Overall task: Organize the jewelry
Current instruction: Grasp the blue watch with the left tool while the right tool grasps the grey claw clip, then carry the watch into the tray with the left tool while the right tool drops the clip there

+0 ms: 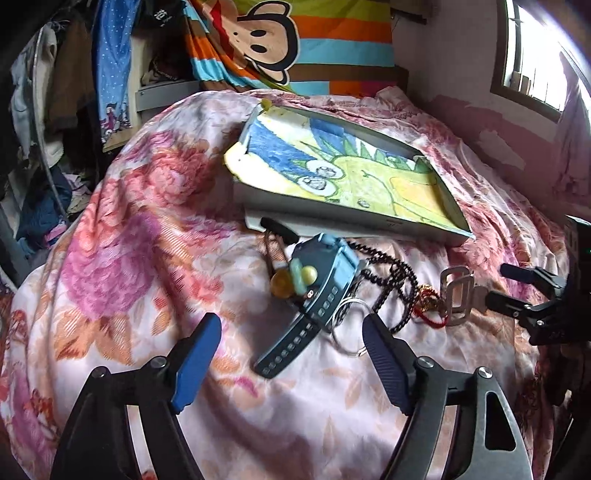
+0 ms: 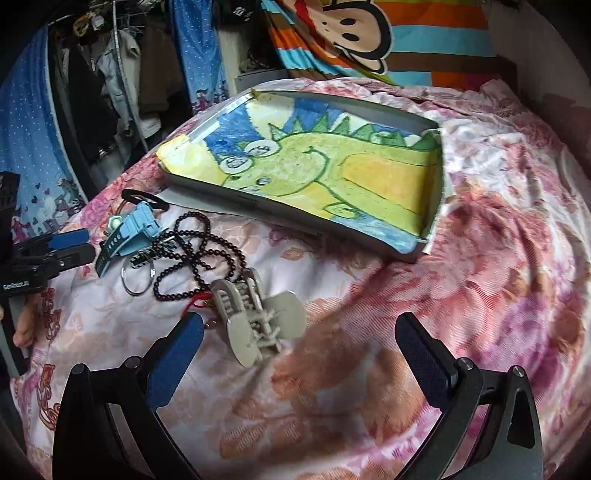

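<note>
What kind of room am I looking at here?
Most likely a bedroom in someone's home. The jewelry lies on a floral quilt spread like a bed cover, a cartoon monkey blanket is bunched up behind it, and clothes hang crowded along the left side.

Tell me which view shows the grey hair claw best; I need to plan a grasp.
The right wrist view: the grey hair claw lies close and whole on the bedspread. The left wrist view shows it small, near the right edge.
</note>
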Tool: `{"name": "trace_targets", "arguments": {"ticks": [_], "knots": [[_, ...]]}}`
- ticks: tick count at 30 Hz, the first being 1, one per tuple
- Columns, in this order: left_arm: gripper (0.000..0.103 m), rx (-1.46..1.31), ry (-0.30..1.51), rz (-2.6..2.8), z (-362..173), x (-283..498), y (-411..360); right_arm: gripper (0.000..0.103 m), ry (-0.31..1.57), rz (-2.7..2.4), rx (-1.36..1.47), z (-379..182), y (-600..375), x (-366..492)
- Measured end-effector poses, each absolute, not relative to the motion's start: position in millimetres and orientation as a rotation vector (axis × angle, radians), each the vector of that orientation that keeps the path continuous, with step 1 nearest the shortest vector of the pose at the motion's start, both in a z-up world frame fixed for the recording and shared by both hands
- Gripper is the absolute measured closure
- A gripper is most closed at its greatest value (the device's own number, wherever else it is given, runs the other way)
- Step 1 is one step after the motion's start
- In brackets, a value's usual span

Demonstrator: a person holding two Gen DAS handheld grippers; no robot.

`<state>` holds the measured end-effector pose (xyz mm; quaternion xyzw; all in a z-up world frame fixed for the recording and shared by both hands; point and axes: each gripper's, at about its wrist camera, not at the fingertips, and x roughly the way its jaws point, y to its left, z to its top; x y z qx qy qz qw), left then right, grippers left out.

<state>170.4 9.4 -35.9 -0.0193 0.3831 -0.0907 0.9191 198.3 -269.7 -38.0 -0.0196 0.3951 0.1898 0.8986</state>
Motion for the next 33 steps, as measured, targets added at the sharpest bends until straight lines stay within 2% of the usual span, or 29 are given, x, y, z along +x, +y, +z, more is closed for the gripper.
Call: {"name": "trace_targets", "arguments": {"ticks": [3, 4, 10, 11, 14, 20, 21, 22, 23, 24, 26, 33], "knots": [[0.045, -0.020, 0.818, -0.205, -40.4, 180.2, 4.2, 0.001, 0.844, 0.426, -0.037, -43.2, -262.4, 200.9], [0.047, -0.017, 0.825, -0.206, -41.8, 181.8, 3.3, 0.001, 0.848, 0.433, -0.030, -44.6, -261.6, 201.6], [0.048, -0.022, 0.840, -0.223, -46.4, 190.2, 0.1, 0.002, 0.869, 0.451, -0.018, -52.5, -256.3, 210.0], [0.049, -0.026, 0.845, -0.226, -47.8, 192.0, -0.5, 0.006, 0.874, 0.450, -0.026, -54.7, -253.6, 210.6], [0.063, -0.044, 0.880, -0.222, -53.8, 195.9, -1.1, 0.022, 0.877, 0.457, -0.030, -56.5, -251.3, 210.8], [0.072, -0.070, 0.865, -0.211, -52.6, 192.2, -0.1, 0.028, 0.864, 0.474, -0.004, -56.4, -253.0, 210.0], [0.076, -0.078, 0.862, -0.213, -52.1, 191.8, 0.1, 0.032, 0.864, 0.476, -0.001, -56.9, -253.4, 209.5], [0.078, -0.083, 0.861, -0.213, -51.6, 191.4, -0.4, 0.043, 0.867, 0.478, 0.003, -57.6, -253.7, 209.7], [0.078, -0.088, 0.862, -0.212, -51.0, 190.7, -0.7, 0.049, 0.871, 0.473, 0.003, -58.7, -254.1, 209.8], [0.078, -0.092, 0.863, -0.208, -50.5, 189.8, -1.1, 0.051, 0.873, 0.471, 0.005, -59.4, -254.2, 210.3], [0.079, -0.105, 0.877, -0.204, -49.8, 188.3, -2.8, 0.062, 0.869, 0.463, 0.012, -59.3, -256.2, 209.7], [0.082, -0.172, 0.874, -0.280, -36.0, 171.8, -9.6, 0.062, 0.868, 0.481, 0.042, -58.0, -258.1, 205.3]]}}
